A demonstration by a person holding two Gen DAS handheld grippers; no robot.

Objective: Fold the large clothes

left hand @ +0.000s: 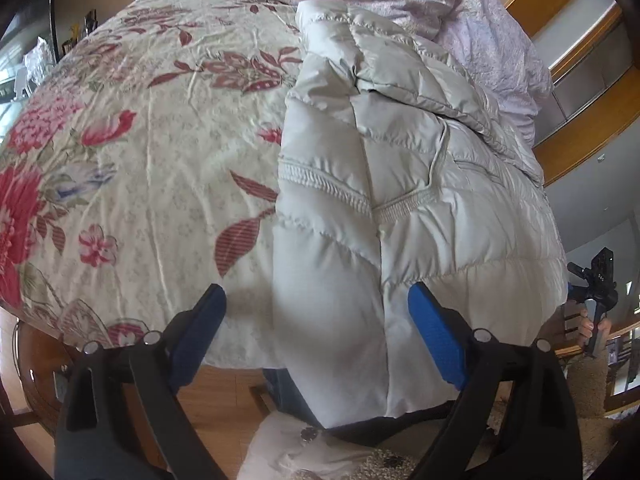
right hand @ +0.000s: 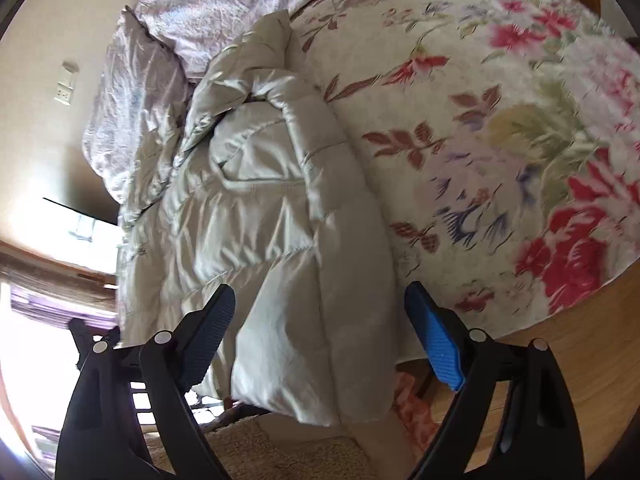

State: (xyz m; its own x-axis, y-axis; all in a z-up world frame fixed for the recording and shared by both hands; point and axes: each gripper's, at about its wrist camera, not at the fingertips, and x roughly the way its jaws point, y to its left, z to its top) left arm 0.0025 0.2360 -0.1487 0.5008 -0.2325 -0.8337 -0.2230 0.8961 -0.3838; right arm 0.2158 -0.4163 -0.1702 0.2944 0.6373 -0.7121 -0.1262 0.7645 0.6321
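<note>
Both grippers, left (left hand: 316, 312) and right (right hand: 320, 308), stand wide apart, pads clear of cloth, each hovering over the near hem of the pale grey quilted puffer coat (left hand: 400, 184). Coat lies lengthwise on the floral bedspread (left hand: 140, 160), sides seemingly folded inward; the crosswise fold looks undone. No containers visible.

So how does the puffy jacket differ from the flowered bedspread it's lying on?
The puffy jacket is plain pale grey with a sheen; the flowered bedspread is cream, printed with red and pink blooms. The jacket is thick, quilted and bunched in folds, while the bedspread lies thin and mostly flat. The jacket covers only one strip of the bed and its hem hangs over the near edge; the bedspread spreads much wider. Both are soft fabric, slightly wrinkled.
</note>
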